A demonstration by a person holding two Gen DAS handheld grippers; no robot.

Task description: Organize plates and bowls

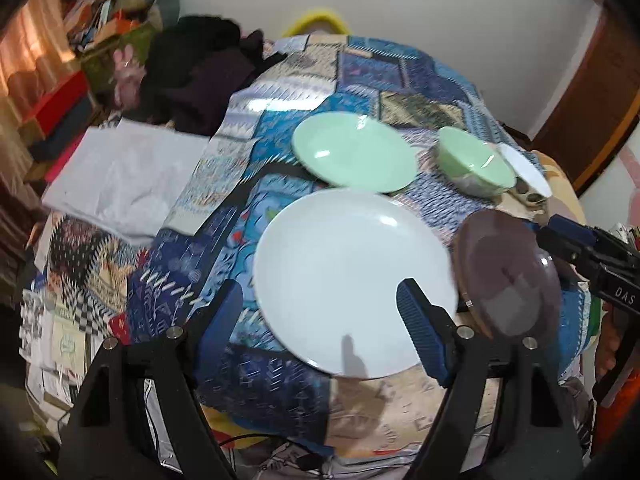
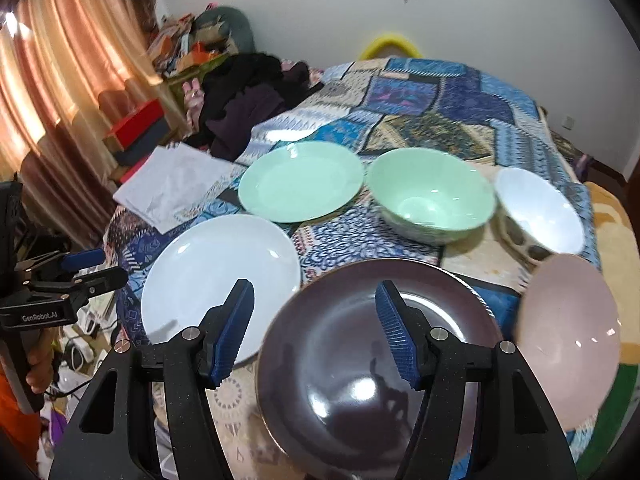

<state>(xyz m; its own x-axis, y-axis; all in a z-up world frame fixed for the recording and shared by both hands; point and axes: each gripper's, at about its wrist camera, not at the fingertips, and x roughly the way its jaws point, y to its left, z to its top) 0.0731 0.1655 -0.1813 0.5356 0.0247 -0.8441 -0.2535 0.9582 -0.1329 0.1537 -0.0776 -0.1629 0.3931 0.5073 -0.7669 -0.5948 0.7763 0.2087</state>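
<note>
The right tool (image 2: 314,330) is hovering with its jaws spread wide and gripping nothing, directly over the dark plate (image 2: 376,364), which is lying flat at the near edge of the bed (image 2: 440,92); of the two tools it is the nearer to this plate. The left tool (image 1: 320,320) is likewise spread and empty, sitting over the near rim of the white plate (image 1: 352,276), just left of the dark one. A round plate offers no long axis, so I judge a rim pinch is needed.
</note>
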